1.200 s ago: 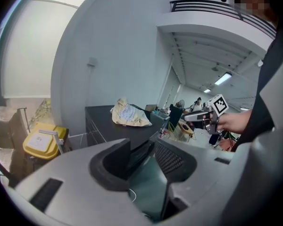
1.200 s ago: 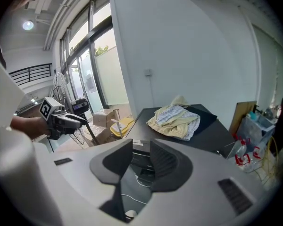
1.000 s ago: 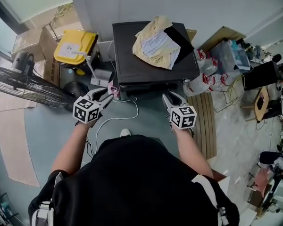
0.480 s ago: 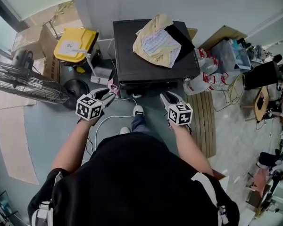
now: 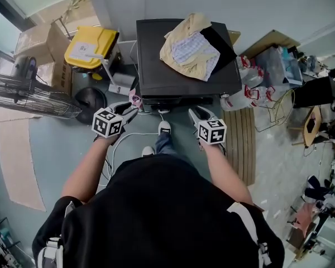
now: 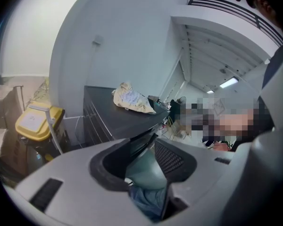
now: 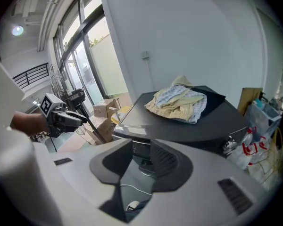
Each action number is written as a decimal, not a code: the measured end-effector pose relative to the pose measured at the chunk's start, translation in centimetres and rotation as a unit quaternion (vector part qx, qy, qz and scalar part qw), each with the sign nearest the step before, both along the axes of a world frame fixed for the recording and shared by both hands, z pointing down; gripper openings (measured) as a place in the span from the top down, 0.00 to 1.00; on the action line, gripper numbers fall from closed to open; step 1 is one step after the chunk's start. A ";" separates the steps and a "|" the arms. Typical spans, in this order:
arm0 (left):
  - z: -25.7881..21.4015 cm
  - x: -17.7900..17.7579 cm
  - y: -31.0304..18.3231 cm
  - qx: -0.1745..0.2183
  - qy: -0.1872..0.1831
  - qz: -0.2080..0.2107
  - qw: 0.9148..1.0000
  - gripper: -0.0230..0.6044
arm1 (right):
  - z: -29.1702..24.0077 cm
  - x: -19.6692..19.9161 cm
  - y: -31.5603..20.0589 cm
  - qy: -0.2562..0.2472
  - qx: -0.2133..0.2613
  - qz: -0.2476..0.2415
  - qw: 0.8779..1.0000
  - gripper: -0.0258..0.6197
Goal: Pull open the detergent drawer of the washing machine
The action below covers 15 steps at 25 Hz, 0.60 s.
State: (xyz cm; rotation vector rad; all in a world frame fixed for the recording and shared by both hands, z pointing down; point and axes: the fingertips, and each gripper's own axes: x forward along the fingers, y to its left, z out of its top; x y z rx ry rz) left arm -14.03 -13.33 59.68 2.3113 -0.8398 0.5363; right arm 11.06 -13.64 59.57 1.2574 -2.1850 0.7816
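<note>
The black washing machine [image 5: 156, 66] stands against the wall with a heap of pale clothes [image 5: 190, 48] on its lid. Its front face [image 7: 140, 149] shows between my right gripper's jaws; I cannot pick out the detergent drawer on it. My left gripper [image 5: 128, 111] hovers off the machine's front left corner, open, nothing between its pads. My right gripper [image 5: 194, 115] hovers off the front right part, also open and empty. In the left gripper view the left gripper [image 6: 144, 149] frames only floor and a trouser leg. The right gripper [image 7: 141, 159] points at the machine's upper front.
A yellow-lidded bin [image 5: 92, 46], cardboard boxes [image 5: 39, 43] and a fan [image 5: 28, 96] stand to the machine's left. A white cable [image 5: 139, 135] runs over the floor by the person's shoe [image 5: 164, 128]. Plastic bags [image 5: 245, 91] and a slatted wooden mat [image 5: 245, 144] lie to the right.
Both grippers have sunk and edged a little nearer the machine's front. The person's foot has stepped forward into view between them.
</note>
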 end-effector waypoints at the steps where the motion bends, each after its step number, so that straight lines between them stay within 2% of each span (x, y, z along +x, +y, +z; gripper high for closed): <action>1: 0.4 0.1 -0.2 -0.004 -0.001 -0.001 1.000 0.70 | 0.4 0.0 -0.2 0.000 -0.003 -0.002 1.000 0.77; 15: 5.3 1.0 -2.2 -0.039 -0.028 -0.001 0.999 0.70 | 5.0 -0.6 -3.0 0.006 -0.031 -0.042 0.999 0.77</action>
